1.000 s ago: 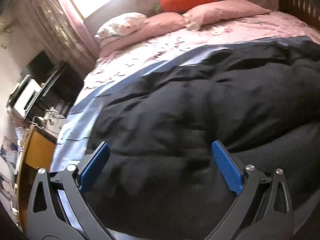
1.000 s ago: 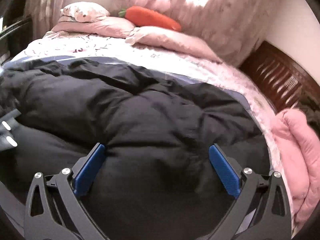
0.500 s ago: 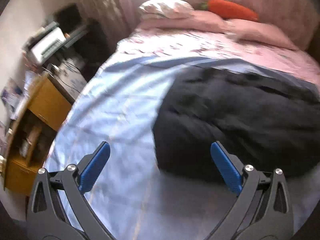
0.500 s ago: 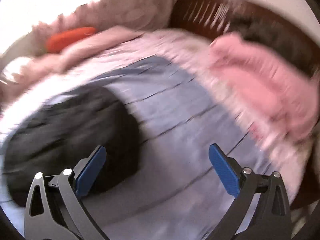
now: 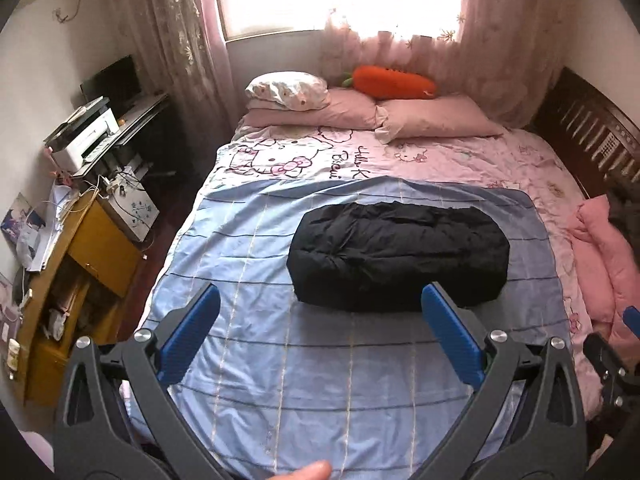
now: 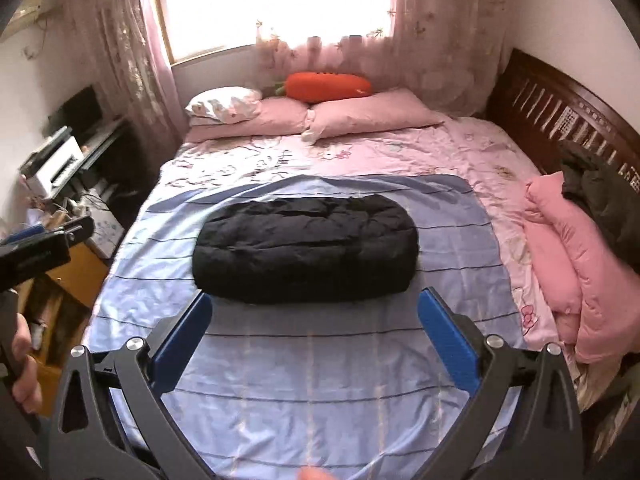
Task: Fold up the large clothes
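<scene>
A black puffy jacket [image 5: 400, 258] lies folded into a compact oblong bundle on the light blue striped sheet [image 5: 312, 380] in the middle of the bed; it also shows in the right wrist view [image 6: 306, 248]. My left gripper [image 5: 320, 336] is open and empty, held back above the sheet near the bed's foot. My right gripper [image 6: 314, 340] is open and empty, also pulled back from the jacket. The left gripper's body [image 6: 36, 252] shows at the left edge of the right wrist view.
Pink pillows [image 5: 436, 120] and an orange carrot cushion [image 5: 390, 82] lie at the head. A pink quilt [image 6: 576, 264] is piled at the bed's right edge by the dark wooden bed frame [image 6: 560, 120]. A yellow cabinet [image 5: 80, 260] and a printer [image 5: 84, 136] stand left.
Both grippers have drawn far back from the black jacket, which filled the views a second ago. The jacket now lies apart from them as a folded bundle.
</scene>
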Demonstrator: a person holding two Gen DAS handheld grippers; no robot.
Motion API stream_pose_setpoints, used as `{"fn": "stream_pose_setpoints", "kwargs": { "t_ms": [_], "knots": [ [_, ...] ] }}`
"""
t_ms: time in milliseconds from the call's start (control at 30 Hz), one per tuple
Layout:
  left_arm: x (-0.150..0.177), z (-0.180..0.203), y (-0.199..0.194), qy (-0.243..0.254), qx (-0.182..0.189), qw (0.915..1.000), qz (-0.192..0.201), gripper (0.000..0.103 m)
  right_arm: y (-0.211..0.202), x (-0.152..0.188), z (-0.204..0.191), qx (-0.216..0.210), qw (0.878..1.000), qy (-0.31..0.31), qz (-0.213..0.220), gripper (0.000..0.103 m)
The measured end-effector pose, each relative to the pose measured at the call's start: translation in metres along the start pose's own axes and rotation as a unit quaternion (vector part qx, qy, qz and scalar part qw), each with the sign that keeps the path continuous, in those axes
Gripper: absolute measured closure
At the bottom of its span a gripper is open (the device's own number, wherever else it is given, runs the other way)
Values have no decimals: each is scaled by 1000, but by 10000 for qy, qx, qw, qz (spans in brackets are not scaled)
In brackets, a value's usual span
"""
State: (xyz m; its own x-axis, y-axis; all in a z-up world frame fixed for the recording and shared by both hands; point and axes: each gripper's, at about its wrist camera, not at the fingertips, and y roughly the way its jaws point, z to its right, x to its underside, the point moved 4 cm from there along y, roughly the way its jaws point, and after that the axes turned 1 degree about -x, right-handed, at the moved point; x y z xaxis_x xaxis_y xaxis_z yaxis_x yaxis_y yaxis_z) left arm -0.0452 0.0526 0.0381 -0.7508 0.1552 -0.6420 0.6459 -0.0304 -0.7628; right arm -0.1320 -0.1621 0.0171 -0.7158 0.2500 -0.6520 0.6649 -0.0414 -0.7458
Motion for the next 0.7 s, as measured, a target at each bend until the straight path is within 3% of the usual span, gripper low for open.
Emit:
{"fn": "stream_pose_setpoints", "kwargs": {
  "t_ms": [100,167,300,500,700],
  "knots": [
    [3,-4,-9,-41,42,10000,-45,2,-1,-4,-1,-190,9991,327,-173,1],
    [10,-4,-12,-45,117,9998,-145,2,3,-4,0,-66,9989,401,-236,1],
    [26,2,-4,119,-36,9996,-254,2,15,1,-11,222,9989,168,-379,1],
    [43,10,25,58,32,9983,-585,2,35,6,-23,301,9978,-72,-581,1],
    [41,8,33,70,-61,9982,-585,2,48,0,-21,331,9976,-165,-585,1]
  ]
}}
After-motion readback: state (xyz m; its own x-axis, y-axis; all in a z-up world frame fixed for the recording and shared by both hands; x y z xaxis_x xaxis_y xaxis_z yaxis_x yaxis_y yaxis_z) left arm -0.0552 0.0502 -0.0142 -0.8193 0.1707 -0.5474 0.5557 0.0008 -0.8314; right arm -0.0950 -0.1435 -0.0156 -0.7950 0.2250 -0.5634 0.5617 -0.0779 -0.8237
